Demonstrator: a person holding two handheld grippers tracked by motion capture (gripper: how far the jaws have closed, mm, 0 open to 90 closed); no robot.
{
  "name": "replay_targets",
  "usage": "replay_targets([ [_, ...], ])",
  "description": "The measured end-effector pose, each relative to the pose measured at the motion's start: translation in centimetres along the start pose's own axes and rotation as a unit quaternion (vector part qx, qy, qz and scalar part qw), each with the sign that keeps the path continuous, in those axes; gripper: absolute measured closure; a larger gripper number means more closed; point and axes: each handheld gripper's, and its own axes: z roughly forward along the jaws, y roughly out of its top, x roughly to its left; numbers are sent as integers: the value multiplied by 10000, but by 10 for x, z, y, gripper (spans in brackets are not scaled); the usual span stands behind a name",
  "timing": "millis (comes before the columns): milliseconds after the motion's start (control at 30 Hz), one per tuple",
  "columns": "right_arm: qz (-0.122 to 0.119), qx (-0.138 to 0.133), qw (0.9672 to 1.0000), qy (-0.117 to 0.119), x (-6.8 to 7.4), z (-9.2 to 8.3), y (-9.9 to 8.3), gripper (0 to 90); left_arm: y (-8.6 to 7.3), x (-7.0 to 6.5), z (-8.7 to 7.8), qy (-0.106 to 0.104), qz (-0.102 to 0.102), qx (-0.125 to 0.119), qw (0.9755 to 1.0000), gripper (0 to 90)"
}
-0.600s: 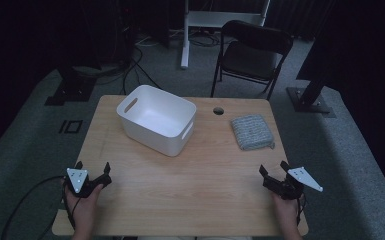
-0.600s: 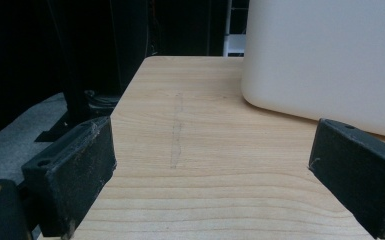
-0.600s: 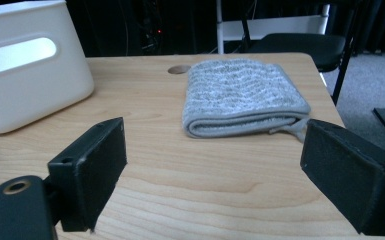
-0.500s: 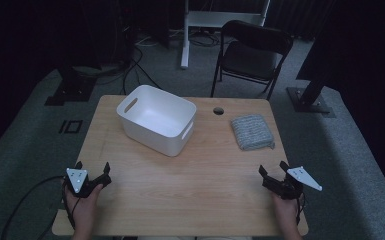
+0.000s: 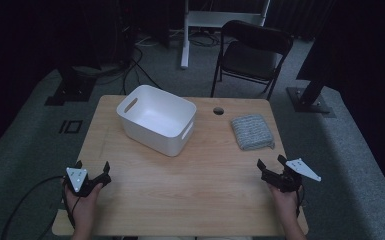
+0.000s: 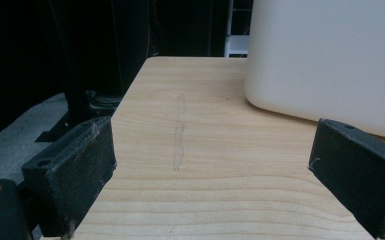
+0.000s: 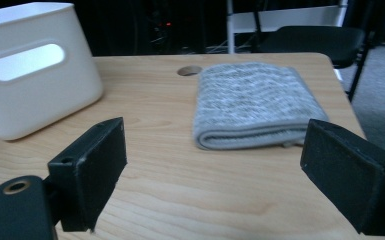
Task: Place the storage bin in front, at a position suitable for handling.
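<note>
Left gripper point(image 5: 91, 170) jaws wide apart, nothing between; right gripper point(image 5: 271, 165) likewise.

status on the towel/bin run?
Nothing looks done: the folded grey towel lies on the table, beside the empty white bin. Nothing in hand: left tongs and right tongs are open near the front edge. Any towel handling remains.

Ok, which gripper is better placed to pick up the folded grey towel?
Right. The right gripper sits open just below the folded grey towel, which lies straight ahead between its jaws in the right gripper view. The left gripper faces the white plastic bin.
</note>
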Motion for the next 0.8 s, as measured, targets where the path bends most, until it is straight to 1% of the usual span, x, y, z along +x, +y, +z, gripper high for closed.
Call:
replay_targets([
  [100,-56,18,9999,94,2,5,5,108,0,-1,0,-9,26,20,10000,45],
  [233,-98,39,9994,322,6,14,13,108,0,-3,1,-62,95,36,9999,45],
  [267,-83,50,9991,416,7,17,16,108,0,-3,1,-54,98,39,9999,45],
  [367,-100,22,9987,506,10,24,25,108,0,-3,1,-37,38,26,10000,45],
  [467,-86,-43,9985,535,12,31,33,108,0,-2,0,-18,-7,14,10000,45],
  [533,-106,-77,9983,565,14,35,38,108,0,-2,0,-31,18,25,10000,45],
  [700,-138,-45,9978,646,18,46,49,108,0,-4,0,-43,32,28,10000,45],
  [800,-173,-36,9975,681,20,51,53,109,0,-4,0,-40,3,4,10000,45],
])
